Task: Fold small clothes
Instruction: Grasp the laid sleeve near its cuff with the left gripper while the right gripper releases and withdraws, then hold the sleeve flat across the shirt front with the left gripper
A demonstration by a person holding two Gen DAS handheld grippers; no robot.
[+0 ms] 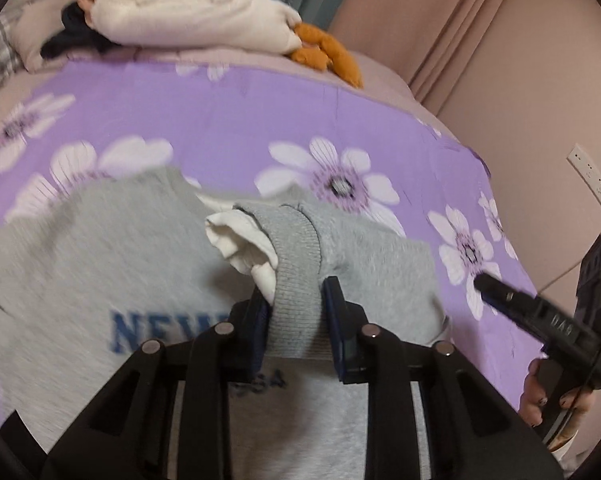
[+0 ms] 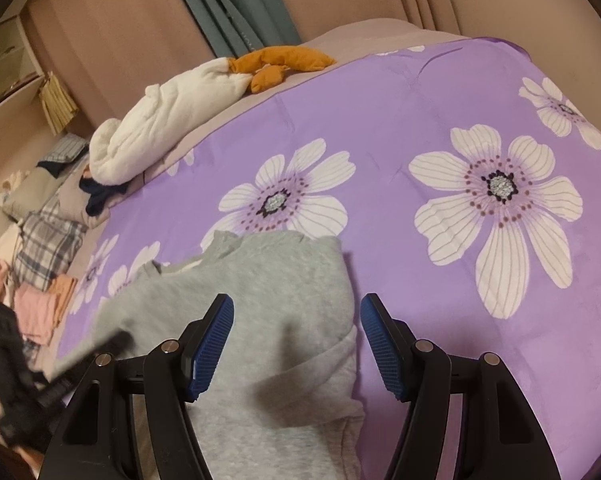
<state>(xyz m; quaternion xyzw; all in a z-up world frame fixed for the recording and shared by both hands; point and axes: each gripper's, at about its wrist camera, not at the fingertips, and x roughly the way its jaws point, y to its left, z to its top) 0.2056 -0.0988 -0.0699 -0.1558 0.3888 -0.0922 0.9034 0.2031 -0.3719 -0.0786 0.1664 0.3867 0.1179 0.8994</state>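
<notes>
While the left claw (image 1: pixel 296 320) pinches the sweatshirt (image 1: pixel 100 264) cuff (image 1: pixel 296 280), right claw (image 2: pixel 296 344) gaping empty, that thin grip may slip mid-fold.

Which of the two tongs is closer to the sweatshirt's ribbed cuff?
Left. The left tongs are clamped on the cuff. The right tongs hang open over the sweatshirt, gripping nothing.

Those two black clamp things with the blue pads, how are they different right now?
The left gripper is shut on the grey sweatshirt's ribbed cuff; the right gripper is open and holds nothing. The left one has the sleeve lifted over the sweatshirt's front; the right one just hangs over the sweatshirt's edge. Both have black arms and blue pads, above the purple flowered bedspread.
</notes>
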